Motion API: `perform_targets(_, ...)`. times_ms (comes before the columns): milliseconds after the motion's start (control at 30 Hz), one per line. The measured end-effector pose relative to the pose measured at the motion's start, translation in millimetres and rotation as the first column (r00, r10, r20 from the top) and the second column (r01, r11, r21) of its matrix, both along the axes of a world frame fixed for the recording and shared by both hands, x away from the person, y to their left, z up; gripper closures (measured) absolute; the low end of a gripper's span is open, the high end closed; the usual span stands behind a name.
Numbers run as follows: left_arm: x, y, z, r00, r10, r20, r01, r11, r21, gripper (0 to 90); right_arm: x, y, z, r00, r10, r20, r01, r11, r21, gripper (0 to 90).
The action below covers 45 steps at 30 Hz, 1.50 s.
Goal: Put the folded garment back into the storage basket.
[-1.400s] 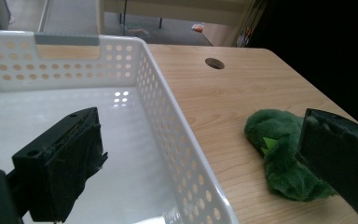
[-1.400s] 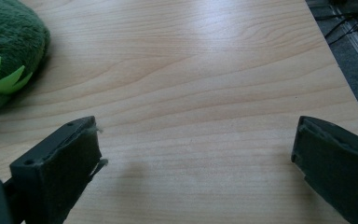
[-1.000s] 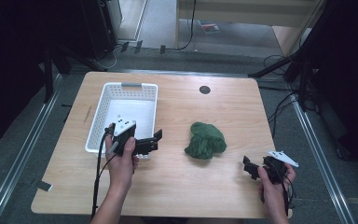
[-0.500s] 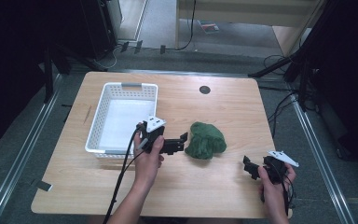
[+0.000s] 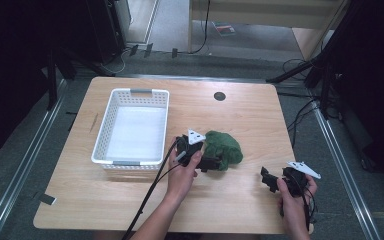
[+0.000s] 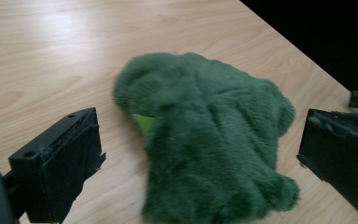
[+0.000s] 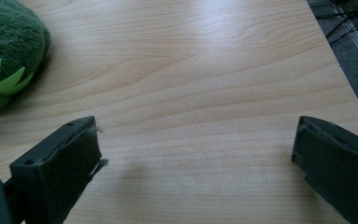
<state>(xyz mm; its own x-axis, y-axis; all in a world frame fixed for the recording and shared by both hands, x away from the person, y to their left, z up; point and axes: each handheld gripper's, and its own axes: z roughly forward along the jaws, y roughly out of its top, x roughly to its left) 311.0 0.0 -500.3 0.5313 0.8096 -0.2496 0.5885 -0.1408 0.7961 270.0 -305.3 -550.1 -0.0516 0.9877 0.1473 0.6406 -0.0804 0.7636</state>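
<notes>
I am at the reach-in step: my left gripper [image 5: 215, 162] has its jaws spread wide around the green plush toy [image 6: 209, 140], which lies mid-table, at three o'clock of the white basket [image 5: 105, 155]. Next I should close on the fur. My right gripper [image 5: 272, 181] idles at five o'clock, jaws apart.

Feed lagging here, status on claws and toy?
Left claw open, straddling fuzzy green plush toy. Right claw open, idle over bare wooden table. Nothing between toy and white plastic basket.
</notes>
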Motion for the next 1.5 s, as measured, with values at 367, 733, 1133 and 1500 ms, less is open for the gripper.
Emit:
perform_targets(367, 3.9, -29.6, -20.8, 0.9997, 0.017, -0.019, -0.014, 0.9913, 0.131, 0.0, 0.1, -0.4, 0.1, 1.0000, 0.003, -0.005, -0.003, 1.0000, 0.000, 1.3)
perform_targets(733, 9.9, -44.8, -32.1, 0.9974, 0.027, -0.067, -0.013, 0.9806, 0.196, 0.0, 0.5, -0.7, -0.1, 1.0000, 0.001, -0.007, -0.001, 1.0000, -0.001, 1.3)
perform_targets(1133, 12.7, -55.7, -44.3, 0.9948, 0.072, -0.072, -0.046, 0.9514, 0.305, 4.9, 0.4, -0.7, -0.1, 1.0000, 0.000, -0.007, 0.000, 1.0000, -0.001, 1.3)
perform_targets(1500, 8.0, -53.8, -33.2, 0.9977, 0.068, -0.008, -0.063, 0.9592, 0.276, 26.2, 0.5, -0.4, 0.0, 0.9999, 0.001, -0.010, -0.001, 1.0000, 0.000, 1.3)
